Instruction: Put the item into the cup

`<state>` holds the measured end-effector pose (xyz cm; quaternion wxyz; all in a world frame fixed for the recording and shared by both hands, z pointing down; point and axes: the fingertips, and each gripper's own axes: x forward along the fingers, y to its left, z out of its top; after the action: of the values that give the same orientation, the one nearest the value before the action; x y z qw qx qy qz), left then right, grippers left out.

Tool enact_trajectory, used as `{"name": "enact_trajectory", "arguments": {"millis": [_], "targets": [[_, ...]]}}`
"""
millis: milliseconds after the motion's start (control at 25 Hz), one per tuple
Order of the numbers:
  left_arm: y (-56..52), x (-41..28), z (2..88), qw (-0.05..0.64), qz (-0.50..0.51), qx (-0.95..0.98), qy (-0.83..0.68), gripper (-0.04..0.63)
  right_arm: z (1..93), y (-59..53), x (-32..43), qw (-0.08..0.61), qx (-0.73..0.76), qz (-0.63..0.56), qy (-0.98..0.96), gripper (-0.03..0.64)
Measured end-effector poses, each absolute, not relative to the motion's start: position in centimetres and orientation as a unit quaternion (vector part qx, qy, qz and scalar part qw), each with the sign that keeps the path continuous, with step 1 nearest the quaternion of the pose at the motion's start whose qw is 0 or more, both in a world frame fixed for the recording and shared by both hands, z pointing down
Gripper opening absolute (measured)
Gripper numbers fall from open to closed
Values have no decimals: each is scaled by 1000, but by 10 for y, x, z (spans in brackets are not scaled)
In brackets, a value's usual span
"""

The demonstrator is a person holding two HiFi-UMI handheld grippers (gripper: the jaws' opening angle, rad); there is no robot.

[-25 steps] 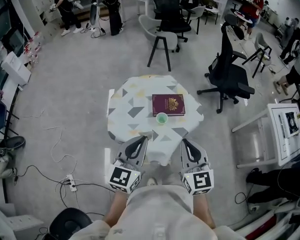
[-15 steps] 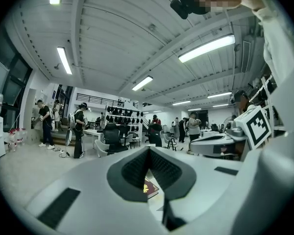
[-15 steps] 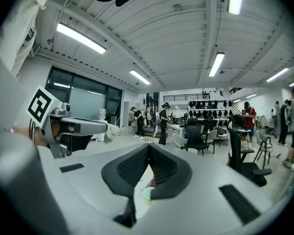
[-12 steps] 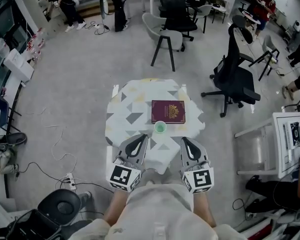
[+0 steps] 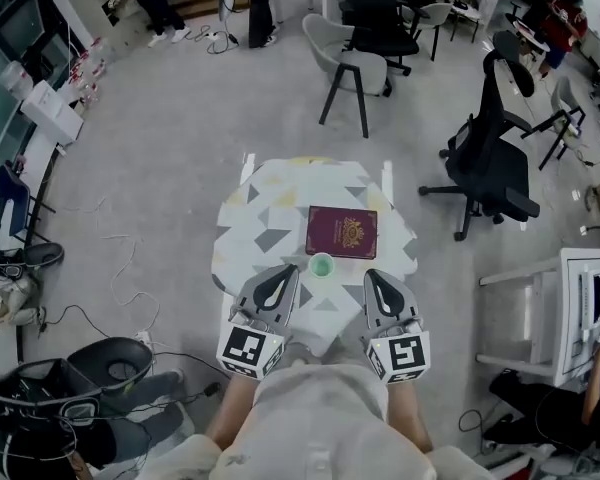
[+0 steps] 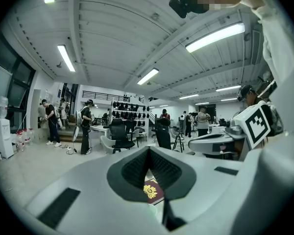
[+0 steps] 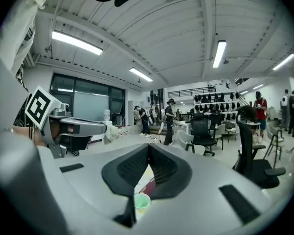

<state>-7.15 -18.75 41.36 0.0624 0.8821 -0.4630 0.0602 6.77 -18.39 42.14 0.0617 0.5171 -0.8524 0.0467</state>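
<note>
A small counter (image 5: pixel 250 230) with a triangle-patterned top carries two things — a maroon booklet (image 5: pixel 341 232) and, just beside it, a green cup (image 5: pixel 322 265).

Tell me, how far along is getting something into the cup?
Nothing looks done yet. The green cup stands on the table by the red book, with nothing visible inside it. Nothing is in hand: the left gripper and right gripper hang at the table's near edge, jaws shut and empty. Picking up an item and dropping it in are both left.
</note>
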Motion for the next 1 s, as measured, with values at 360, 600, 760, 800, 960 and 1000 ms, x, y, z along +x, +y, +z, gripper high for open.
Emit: {"name": "enact_trajectory", "arguments": {"millis": [360, 600, 760, 800, 960, 1000], "targets": [[-224, -61, 432, 75, 73, 859, -502, 9, 444, -228, 78, 63, 481, 81, -871, 6], [-239, -59, 460, 93, 93, 839, -529, 11, 472, -246, 78, 75, 454, 107, -881, 6], [-241, -57, 480, 109, 114, 832, -532, 9, 488, -251, 77, 84, 440, 128, -885, 6], [-242, -56, 485, 112, 120, 831, -532, 11, 493, -252, 77, 86, 439, 133, -884, 6], [-242, -53, 504, 121, 140, 831, -525, 11, 511, -253, 76, 99, 432, 150, -884, 6], [-241, -53, 509, 124, 144, 830, -524, 11, 516, -253, 76, 102, 430, 153, -884, 6]]}}
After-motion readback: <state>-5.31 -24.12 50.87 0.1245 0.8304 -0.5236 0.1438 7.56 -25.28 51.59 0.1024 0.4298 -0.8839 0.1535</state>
